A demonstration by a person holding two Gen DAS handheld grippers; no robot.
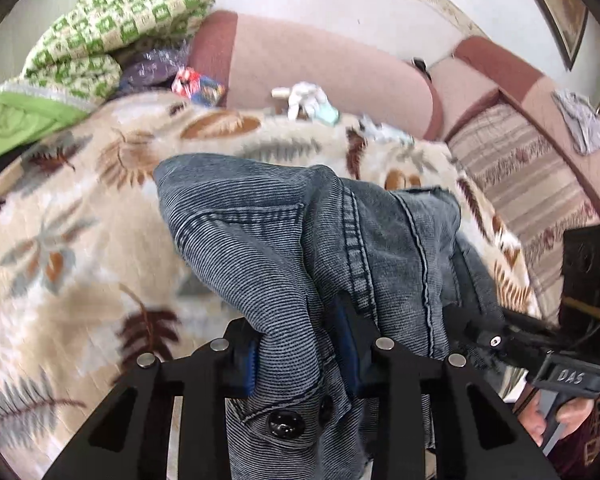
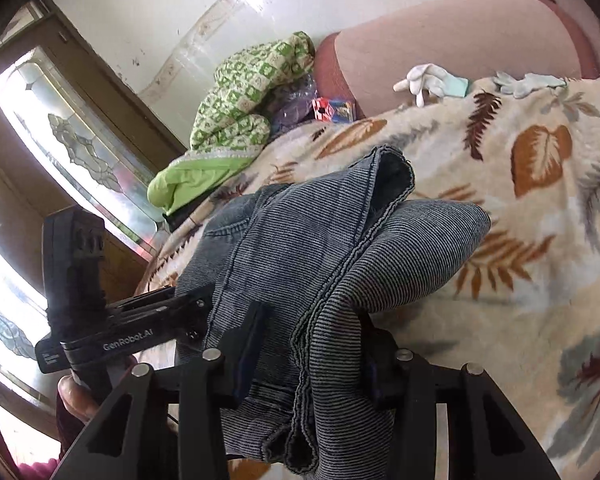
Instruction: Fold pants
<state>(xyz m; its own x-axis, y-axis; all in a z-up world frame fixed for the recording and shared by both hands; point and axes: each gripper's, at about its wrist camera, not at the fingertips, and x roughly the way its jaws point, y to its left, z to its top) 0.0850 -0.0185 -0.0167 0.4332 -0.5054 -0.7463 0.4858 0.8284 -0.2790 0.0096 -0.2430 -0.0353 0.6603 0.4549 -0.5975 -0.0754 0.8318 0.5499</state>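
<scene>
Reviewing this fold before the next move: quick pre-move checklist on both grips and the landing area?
1. Left gripper shut on pants: ok, fabric bunched between the pads.
2. Right gripper shut on pants: ok.
3. Pants flat and aligned: not ok, bunched and draped.
4. Leaf-print blanket bare beyond the pants: ok.
5. White gloves away from the pants: ok, by the backrest.
6. Leg ends even: cannot tell.
</scene>
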